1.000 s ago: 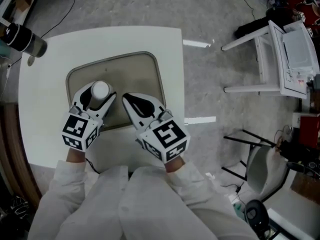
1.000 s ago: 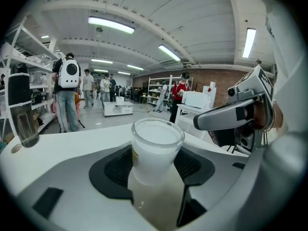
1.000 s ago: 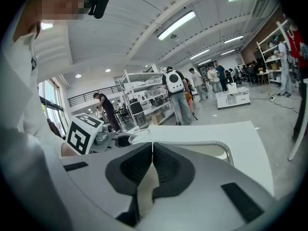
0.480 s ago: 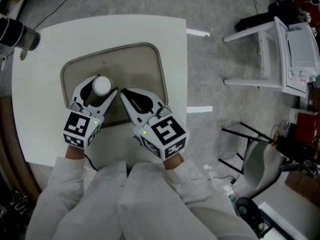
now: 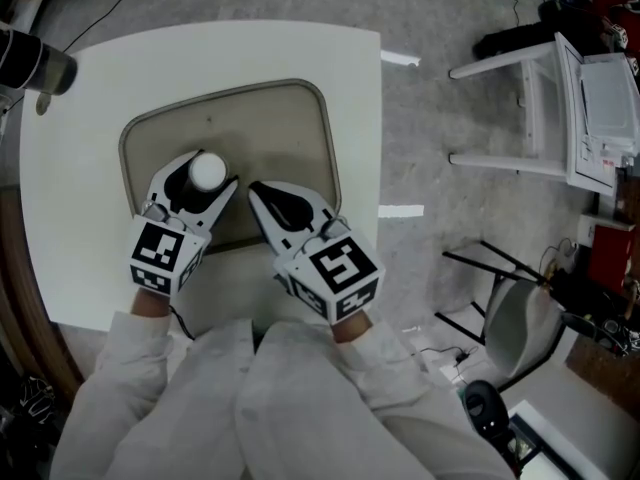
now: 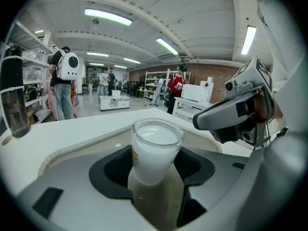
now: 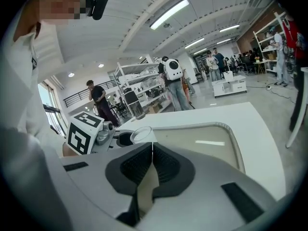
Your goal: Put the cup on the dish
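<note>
A white cup [image 5: 207, 171] sits between the jaws of my left gripper [image 5: 200, 180], which is shut on it over the near left part of the beige dish [image 5: 262, 133]. In the left gripper view the cup [image 6: 155, 153] is upright with the black pads [image 6: 115, 170] against its sides. My right gripper [image 5: 257, 192] is just to the right, over the dish's near edge, its jaws shut with nothing between them. The right gripper view shows those closed pads [image 7: 166, 165], with the cup [image 7: 139, 134] to their left.
The dish lies on a white square table [image 5: 90, 108]. A dark bottle [image 5: 35, 63] stands at the table's far left corner. A white folding stand [image 5: 560, 98] and dark gear are on the floor to the right. People stand far off in the hall.
The head view has shifted a little. Both grippers stay in about the same place over the near part of the dish, the left one still holding the cup.
</note>
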`<state>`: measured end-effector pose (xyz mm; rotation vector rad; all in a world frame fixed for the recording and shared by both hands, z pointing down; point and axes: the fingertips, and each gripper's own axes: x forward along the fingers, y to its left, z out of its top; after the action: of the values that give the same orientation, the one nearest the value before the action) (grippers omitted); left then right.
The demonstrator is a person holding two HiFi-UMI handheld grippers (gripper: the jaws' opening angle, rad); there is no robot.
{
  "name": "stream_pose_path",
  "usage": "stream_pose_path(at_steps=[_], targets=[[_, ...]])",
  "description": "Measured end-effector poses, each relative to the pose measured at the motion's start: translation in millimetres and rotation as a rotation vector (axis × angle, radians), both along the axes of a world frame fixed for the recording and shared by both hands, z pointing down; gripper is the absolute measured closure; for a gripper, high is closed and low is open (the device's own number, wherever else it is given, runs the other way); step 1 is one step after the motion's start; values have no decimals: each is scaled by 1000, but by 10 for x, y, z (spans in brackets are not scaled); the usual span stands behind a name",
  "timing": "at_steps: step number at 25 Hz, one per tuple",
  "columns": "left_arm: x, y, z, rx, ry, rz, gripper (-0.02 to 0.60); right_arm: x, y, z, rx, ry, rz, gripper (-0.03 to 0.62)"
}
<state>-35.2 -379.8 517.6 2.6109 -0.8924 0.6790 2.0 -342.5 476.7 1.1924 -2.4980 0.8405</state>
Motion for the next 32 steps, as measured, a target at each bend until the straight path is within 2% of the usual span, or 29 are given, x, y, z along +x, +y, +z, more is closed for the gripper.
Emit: stream_pose_path(at_steps=[14, 27, 32], targets=[[45, 50, 81, 5, -17, 14, 311, 64, 129, 198, -56, -4, -4, 579], [73, 64, 60, 22, -45, 17, 310, 18, 110, 211, -60, -17, -14, 579], [24, 21, 41, 26, -37, -24, 310, 24, 124, 178, -53, -3, -11, 579]])
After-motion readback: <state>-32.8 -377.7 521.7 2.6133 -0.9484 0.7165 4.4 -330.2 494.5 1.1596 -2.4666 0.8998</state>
